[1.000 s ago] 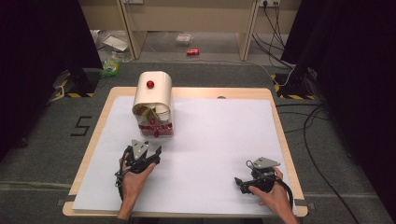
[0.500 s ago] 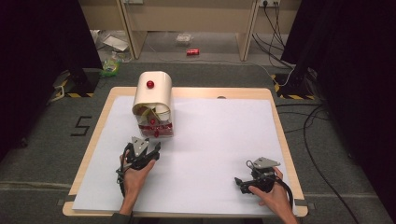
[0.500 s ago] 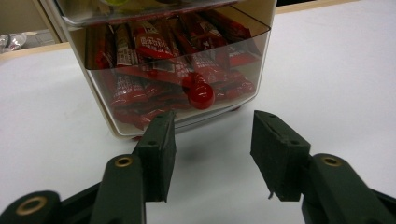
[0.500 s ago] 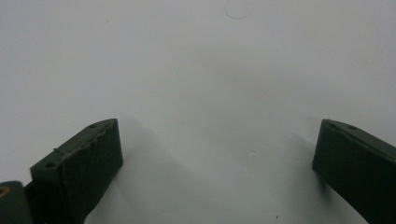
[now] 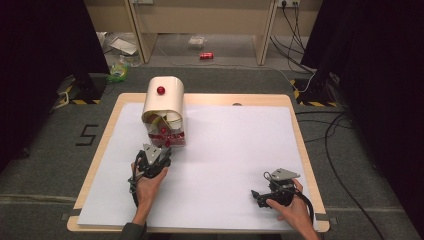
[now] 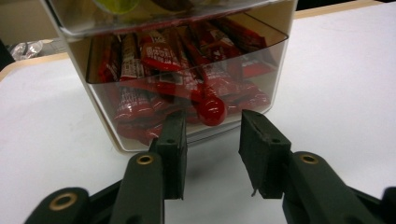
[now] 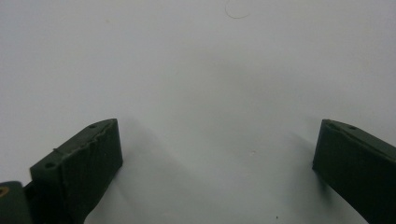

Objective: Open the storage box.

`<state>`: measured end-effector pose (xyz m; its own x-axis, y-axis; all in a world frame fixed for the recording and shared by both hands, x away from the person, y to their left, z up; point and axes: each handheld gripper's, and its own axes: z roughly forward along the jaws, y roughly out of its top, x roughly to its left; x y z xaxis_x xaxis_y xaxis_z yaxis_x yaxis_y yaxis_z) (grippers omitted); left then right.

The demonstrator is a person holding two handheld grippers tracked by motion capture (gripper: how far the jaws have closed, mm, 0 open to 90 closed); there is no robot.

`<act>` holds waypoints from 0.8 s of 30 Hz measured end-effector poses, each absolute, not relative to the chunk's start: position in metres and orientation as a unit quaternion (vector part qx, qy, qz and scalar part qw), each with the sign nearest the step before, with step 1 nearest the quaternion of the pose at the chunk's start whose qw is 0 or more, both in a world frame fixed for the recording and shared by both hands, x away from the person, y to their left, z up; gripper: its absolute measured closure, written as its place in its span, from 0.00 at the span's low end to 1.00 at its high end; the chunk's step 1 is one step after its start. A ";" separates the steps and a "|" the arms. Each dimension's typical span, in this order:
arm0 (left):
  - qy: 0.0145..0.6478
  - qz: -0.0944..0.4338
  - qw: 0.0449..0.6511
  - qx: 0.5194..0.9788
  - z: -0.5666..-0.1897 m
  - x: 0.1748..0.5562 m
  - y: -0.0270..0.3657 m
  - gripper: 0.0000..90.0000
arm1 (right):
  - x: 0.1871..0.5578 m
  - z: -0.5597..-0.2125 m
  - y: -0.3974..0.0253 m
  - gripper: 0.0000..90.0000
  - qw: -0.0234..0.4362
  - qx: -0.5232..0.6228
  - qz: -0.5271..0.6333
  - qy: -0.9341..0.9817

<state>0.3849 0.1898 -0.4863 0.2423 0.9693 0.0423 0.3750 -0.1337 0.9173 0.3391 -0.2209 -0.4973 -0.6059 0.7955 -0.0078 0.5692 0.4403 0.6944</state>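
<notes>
A cream dispenser box (image 5: pixel 163 101) with a red knob on top stands at the table's back left. Its clear lower drawer (image 6: pixel 187 84) holds several red candy bars (image 6: pixel 154 51) and has a small red knob (image 6: pixel 211 110) on its front. My left gripper (image 5: pixel 154 156) sits right in front of that drawer. Its jaws are open a few centimetres, and the left gripper (image 6: pixel 212 127) has the red knob just ahead of the gap, untouched. My right gripper (image 5: pixel 259 196) rests near the front right, and the right gripper (image 7: pixel 217 135) is wide open over bare white surface.
A white sheet (image 5: pixel 235 145) covers the wooden table (image 5: pixel 295 107). Beyond the far edge, the floor holds a red can (image 5: pixel 206 55), litter and cables. Dark curtains hang at both sides.
My left gripper has crept forward, closer to the drawer front. The right gripper has stayed where it was.
</notes>
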 end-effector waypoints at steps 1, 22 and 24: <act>0.506 0.354 0.422 0.664 -0.487 0.385 0.189 0.69 | 0.339 -0.497 -0.221 0.02 0.170 0.410 0.334 0.832; 0.510 0.375 0.406 0.659 -0.495 0.396 0.179 0.79 | 0.339 -0.497 -0.221 0.02 0.170 0.410 0.334 0.832; 0.509 0.381 0.406 0.656 -0.495 0.395 0.178 0.79 | 0.339 -0.497 -0.221 0.02 0.170 0.410 0.334 0.832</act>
